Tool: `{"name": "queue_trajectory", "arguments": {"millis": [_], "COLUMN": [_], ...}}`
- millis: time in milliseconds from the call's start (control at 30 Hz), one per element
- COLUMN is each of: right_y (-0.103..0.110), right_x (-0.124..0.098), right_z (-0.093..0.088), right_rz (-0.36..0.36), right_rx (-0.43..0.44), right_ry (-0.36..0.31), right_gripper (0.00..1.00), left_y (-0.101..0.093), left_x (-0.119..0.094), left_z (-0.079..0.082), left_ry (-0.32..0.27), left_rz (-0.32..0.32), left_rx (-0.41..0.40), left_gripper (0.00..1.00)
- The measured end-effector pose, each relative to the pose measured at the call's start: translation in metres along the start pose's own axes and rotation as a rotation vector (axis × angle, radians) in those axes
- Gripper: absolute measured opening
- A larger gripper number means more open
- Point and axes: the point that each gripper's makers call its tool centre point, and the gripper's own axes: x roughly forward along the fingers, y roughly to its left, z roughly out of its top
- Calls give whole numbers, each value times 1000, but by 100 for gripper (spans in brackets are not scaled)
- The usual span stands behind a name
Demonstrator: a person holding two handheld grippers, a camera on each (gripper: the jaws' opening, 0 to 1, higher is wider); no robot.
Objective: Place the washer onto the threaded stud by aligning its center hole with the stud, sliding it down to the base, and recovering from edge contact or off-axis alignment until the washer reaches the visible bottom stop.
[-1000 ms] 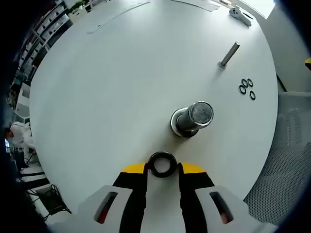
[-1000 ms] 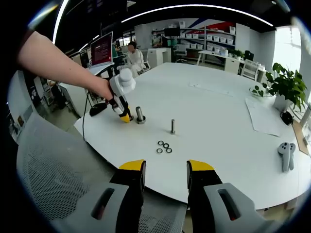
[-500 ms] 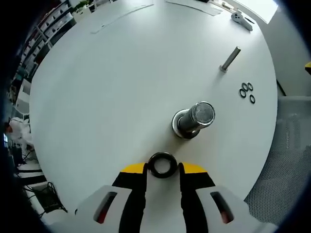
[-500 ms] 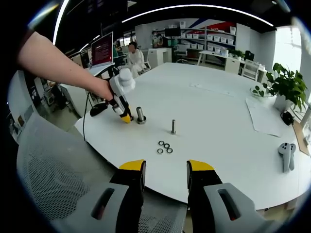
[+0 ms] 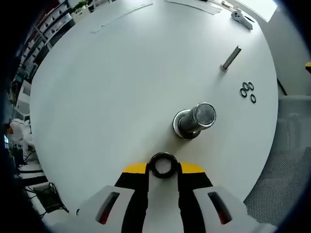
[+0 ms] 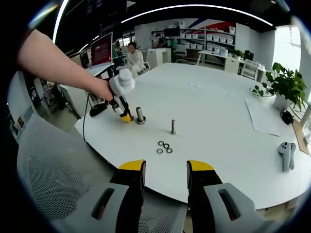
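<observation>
Left tongs (image 5: 163, 167) sit at the bottom centre of the left gripper view with their yellow-tipped jaws drawn in against a dark ring, the washer (image 5: 162, 164), which is pinched between the tips above the white table (image 5: 112, 87). Just up and to the right of the washer stands the wide threaded stud (image 5: 194, 120), its flat round top facing the camera and its base collar resting on the table; washer and stud are near but apart, the ring not over the stud's top. Farther to the upper right a thinner bolt (image 5: 230, 58) stands on the table, and below it to the right lie three small spare rings (image 5: 247, 90) in a cluster. Right tongs (image 6: 165, 172) rise from the bottom centre of the right gripper view with a plain gap between the jaws and nothing in them, held off the near edge of the table above a mesh chair (image 6: 53, 170). In that view a person's hand (image 6: 99, 90) at the left holds the left tongs down beside the stud, while a potted plant (image 6: 282, 87) stands at the right.
</observation>
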Motion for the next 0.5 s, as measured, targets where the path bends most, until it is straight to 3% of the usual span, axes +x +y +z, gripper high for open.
{"name": "queue_trajectory", "arguments": {"millis": [167,500], "right_y": [0,0], "right_x": [0,0], "right_z": [1,1], "right_rz": [3,3], "right_rx": [5,10], "right_ry": [-5,-5], "right_gripper": [36,36], "left_y": [0,-5], "left_x": [-1,-5], "left_z": [0,-3], "left_ry": [-38,-41], "left_rz": [11,14], "left_rx": [8,34], "left_gripper": [19,19]}}
